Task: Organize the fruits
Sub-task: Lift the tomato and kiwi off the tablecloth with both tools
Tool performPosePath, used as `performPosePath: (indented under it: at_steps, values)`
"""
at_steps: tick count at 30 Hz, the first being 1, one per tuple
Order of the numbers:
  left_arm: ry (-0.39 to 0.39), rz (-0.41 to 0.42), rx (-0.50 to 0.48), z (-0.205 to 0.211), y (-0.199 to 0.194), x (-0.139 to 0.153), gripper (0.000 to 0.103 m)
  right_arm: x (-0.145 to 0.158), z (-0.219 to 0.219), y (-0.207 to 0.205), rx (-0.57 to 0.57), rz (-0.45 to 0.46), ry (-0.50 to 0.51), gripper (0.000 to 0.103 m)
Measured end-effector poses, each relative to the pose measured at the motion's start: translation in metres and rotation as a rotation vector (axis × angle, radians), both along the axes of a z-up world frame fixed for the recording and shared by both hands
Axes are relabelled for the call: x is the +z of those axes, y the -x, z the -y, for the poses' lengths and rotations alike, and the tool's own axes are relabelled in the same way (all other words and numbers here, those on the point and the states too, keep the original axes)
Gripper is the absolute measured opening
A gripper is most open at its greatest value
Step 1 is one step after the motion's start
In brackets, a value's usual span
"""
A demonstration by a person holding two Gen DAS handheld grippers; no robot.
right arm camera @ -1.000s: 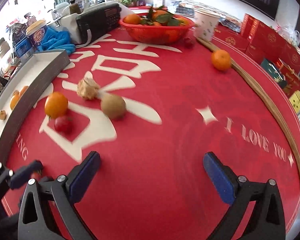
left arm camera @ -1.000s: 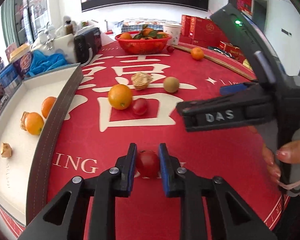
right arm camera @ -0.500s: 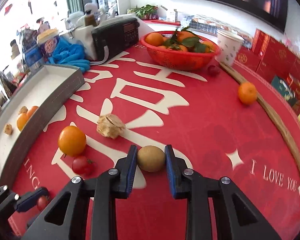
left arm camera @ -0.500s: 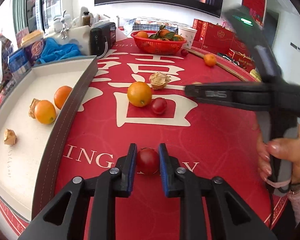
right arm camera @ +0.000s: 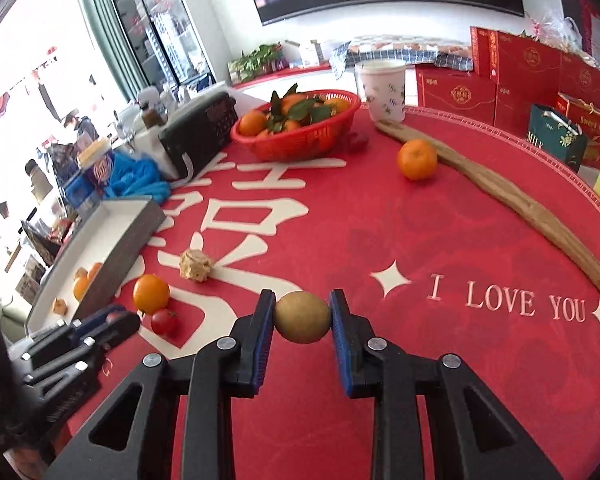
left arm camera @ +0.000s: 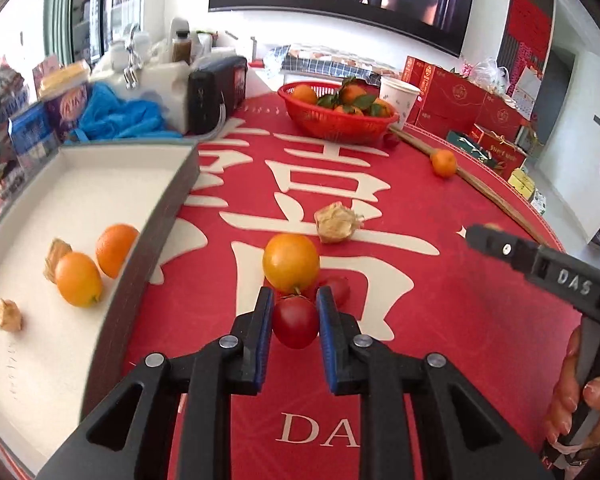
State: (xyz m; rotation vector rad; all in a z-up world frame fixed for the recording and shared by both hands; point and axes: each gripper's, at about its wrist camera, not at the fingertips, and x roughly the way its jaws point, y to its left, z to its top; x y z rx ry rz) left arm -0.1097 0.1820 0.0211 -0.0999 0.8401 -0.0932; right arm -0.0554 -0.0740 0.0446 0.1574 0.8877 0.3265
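My left gripper (left arm camera: 295,312) is shut on a red tomato (left arm camera: 295,322) and holds it above the red tablecloth. My right gripper (right arm camera: 302,318) is shut on a brown kiwi (right arm camera: 302,317), lifted off the cloth. On the cloth lie an orange (left arm camera: 291,263), a second tomato (right arm camera: 165,322) and a papery husk fruit (left arm camera: 336,223). The white tray (left arm camera: 100,188) at the left holds two oranges (left arm camera: 78,279) and two husk fruits (left arm camera: 9,315). The right gripper also shows at the right of the left wrist view (left arm camera: 476,236).
A red basket (right arm camera: 300,142) of tangerines stands at the back, a paper cup (right arm camera: 382,90) beside it. A loose tangerine (right arm camera: 417,159) and a wooden stick (right arm camera: 512,204) lie at the right. A black radio (right arm camera: 198,134), blue cloth (left arm camera: 116,116) and boxes crowd the back left.
My right gripper closed on the kiwi and lifted it. My left gripper rose with the tomato and moved toward the orange and tray.
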Motion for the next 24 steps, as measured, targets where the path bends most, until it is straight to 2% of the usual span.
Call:
performPosePath:
  at_steps: [5, 8, 24]
  values:
    - [-0.063, 0.072, 0.007, 0.003, 0.008, 0.007, 0.024, 0.006, 0.001, 0.001, -0.006, 0.017, -0.033, 0.029]
    - [-0.074, 0.096, 0.006, 0.004, 0.011, 0.011, 0.024, 0.006, -0.002, 0.000, 0.001, 0.012, -0.045, 0.029]
    - [-0.066, 0.077, 0.010, 0.001, 0.010, 0.006, 0.024, 0.000, -0.006, -0.003, 0.012, -0.023, -0.069, 0.029]
